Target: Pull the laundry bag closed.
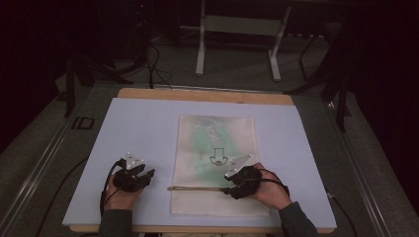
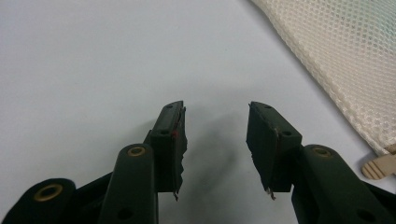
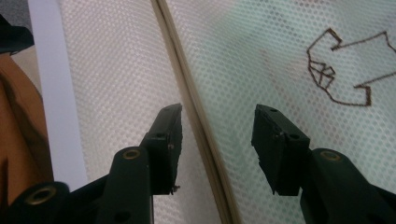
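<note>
- Fingers [image 3: 268, 144] of the right gripper [image 3: 217, 140] stand spread, straddling the zip line [image 3: 196, 116] of a cream mesh bag [image 1: 215, 163] lying flat mid-worktop.
- Right gripper view reveals a line-drawn logo [image 3: 345, 70], tiny from above.
- Left gripper [image 2: 215, 140], fingers spread, hovers over bare white mat [image 2: 93, 60]; the bag's zip pull [image 2: 379, 167] is cut off.
- Green contents blur through the mesh.

Mesh bag [image 2: 345, 60] cut off by the top and right edges of the left gripper view; its tan zipper pull [image 2: 379, 166] is clipped at the right edge. Brown printed outline [image 3: 348, 70] truncated at the right edge of the right gripper view. Green contents behind the mesh [image 1: 210, 143] too blurred to identify.
</note>
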A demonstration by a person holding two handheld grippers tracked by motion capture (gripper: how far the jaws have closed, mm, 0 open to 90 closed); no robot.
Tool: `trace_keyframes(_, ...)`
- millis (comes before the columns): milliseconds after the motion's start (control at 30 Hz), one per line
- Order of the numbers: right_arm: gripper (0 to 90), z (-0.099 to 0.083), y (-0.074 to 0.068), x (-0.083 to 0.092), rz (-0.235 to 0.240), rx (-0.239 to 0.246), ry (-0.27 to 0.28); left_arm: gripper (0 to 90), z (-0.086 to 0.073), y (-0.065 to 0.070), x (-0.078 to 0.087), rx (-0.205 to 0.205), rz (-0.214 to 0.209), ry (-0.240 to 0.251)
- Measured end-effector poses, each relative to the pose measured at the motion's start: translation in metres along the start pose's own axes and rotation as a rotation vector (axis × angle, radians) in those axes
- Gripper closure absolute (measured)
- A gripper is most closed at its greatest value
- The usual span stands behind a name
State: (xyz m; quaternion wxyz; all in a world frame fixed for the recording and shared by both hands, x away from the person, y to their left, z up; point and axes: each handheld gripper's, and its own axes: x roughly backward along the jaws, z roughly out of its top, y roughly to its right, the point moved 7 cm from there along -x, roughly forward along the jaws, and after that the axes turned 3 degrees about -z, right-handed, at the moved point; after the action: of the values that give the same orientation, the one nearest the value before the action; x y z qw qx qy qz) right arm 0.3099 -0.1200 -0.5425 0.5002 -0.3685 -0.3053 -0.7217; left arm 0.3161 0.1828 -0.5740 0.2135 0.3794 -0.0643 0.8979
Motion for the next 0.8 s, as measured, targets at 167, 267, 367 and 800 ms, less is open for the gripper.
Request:
trace_keyframes(167, 53.1, 0.009, -0.003, -0.004, 0.012, 0.010, 0.008, 56.1, 0.000, 0.000, 0.000, 0.001, 0.000, 0.001)
trace_keyframes(267, 53.1, 0.013, -0.004, -0.006, 0.018, 0.018, 0.011, 56.1, 0.000, 0.000, 0.000, 0.002, 0.000, 0.002)
trace_keyframes(367, 53.0, 0.017, -0.005, -0.007, 0.022, 0.024, 0.013, 56.1, 0.000, 0.000, 0.000, 0.001, 0.000, 0.001)
trace_keyframes(800, 53.3, 0.030, -0.011, -0.019, 0.048, 0.048, 0.023, 55.7, 0.000, 0.000, 0.000, -0.003, -0.006, -0.004)
